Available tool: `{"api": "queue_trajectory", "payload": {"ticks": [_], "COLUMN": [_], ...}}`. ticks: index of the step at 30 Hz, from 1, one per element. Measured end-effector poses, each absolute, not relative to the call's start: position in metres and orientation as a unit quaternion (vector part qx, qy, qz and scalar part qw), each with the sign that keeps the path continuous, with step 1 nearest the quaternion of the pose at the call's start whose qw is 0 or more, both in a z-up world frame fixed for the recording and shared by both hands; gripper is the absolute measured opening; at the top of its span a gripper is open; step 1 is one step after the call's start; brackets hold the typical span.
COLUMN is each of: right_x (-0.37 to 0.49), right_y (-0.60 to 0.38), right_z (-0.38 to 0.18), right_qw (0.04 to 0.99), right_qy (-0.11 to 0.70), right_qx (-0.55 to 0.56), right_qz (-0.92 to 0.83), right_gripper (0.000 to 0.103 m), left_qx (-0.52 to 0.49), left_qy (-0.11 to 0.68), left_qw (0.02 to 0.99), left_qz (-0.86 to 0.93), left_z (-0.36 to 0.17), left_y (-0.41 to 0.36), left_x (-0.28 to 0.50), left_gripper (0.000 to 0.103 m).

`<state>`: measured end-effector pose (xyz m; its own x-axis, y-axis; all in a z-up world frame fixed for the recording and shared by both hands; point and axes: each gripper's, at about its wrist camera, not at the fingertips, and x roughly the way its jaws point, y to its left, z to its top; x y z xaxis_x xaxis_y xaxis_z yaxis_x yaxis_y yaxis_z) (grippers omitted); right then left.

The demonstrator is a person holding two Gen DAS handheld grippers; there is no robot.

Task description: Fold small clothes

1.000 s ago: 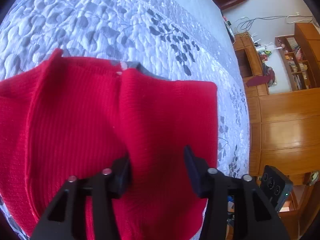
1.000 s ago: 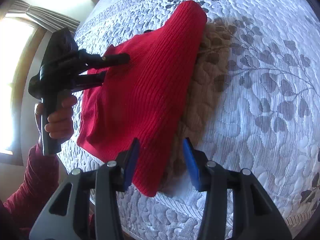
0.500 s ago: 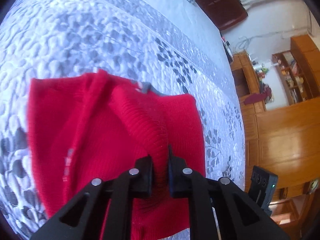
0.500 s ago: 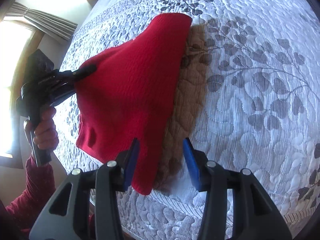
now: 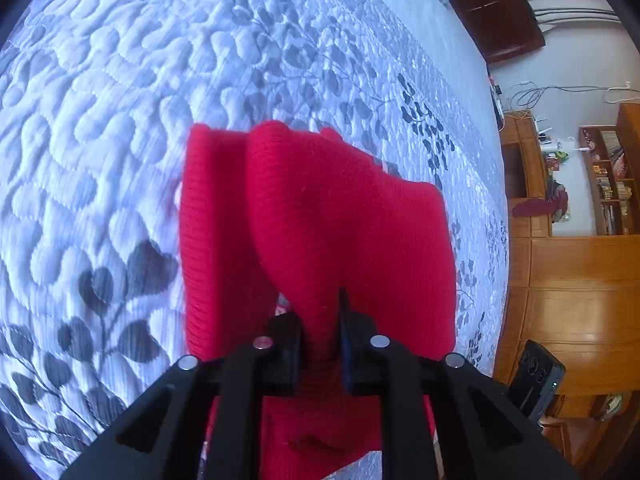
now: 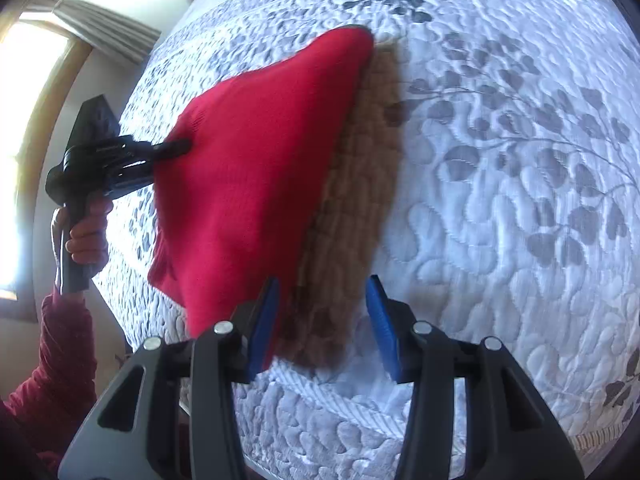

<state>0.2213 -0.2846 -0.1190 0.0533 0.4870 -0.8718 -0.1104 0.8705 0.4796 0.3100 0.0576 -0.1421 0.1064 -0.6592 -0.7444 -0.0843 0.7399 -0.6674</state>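
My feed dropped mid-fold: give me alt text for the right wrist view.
The left gripper lifts a red knit garment by one edge above a white leaf-patterned quilt. The open right gripper sits empty beside the garment's lower corner.

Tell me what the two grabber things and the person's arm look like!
Both are black plastic with round silver bolts. The right hand-held gripper has bright blue pads; the left hand-held gripper has dark ones, and a black pistol-style handle. The hand on that handle is bare, with a dark red sleeve behind it.
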Motion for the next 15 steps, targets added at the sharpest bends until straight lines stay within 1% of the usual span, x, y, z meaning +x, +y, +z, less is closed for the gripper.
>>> {"api": "queue_trajectory", "payload": {"ticks": [1,2,3,6,8,11,13,15], "right_x": [0.220,0.219,0.217,0.211,0.204,0.197,0.191,0.186], "right_y": [-0.282,-0.281,-0.280,-0.275,-0.266,-0.252,-0.241,-0.237], "right_z": [-0.118,-0.117,-0.116,-0.107,-0.099,-0.090,-0.088,-0.090], "right_qw": [0.710,0.710,0.712,0.714,0.714,0.729,0.737,0.733], "right_qy": [0.656,0.656,0.656,0.650,0.644,0.636,0.633,0.637], "right_qx": [0.141,0.137,0.131,0.133,0.128,0.087,0.054,0.050], "right_qz": [0.214,0.214,0.213,0.224,0.241,0.237,0.230,0.234], "right_gripper": [0.046,0.046,0.046,0.046,0.048,0.048,0.053,0.054], "left_qx": [-0.290,-0.279,-0.272,-0.258,-0.275,-0.295,-0.297,-0.292], "left_qy": [0.628,0.622,0.618,0.611,0.616,0.636,0.647,0.651], "left_qw": [0.690,0.702,0.710,0.722,0.707,0.673,0.659,0.655], "left_qz": [-0.211,-0.206,-0.201,-0.199,-0.213,-0.235,-0.242,-0.247], "left_z": [-0.137,-0.129,-0.124,-0.112,-0.109,-0.117,-0.125,-0.132], "left_y": [0.060,0.064,0.068,0.080,0.083,0.072,0.059,0.048], "left_x": [0.305,0.298,0.291,0.262,0.240,0.207,0.193,0.187], "left_gripper": [0.024,0.036,0.044,0.045,0.045,0.045,0.045,0.045]}}
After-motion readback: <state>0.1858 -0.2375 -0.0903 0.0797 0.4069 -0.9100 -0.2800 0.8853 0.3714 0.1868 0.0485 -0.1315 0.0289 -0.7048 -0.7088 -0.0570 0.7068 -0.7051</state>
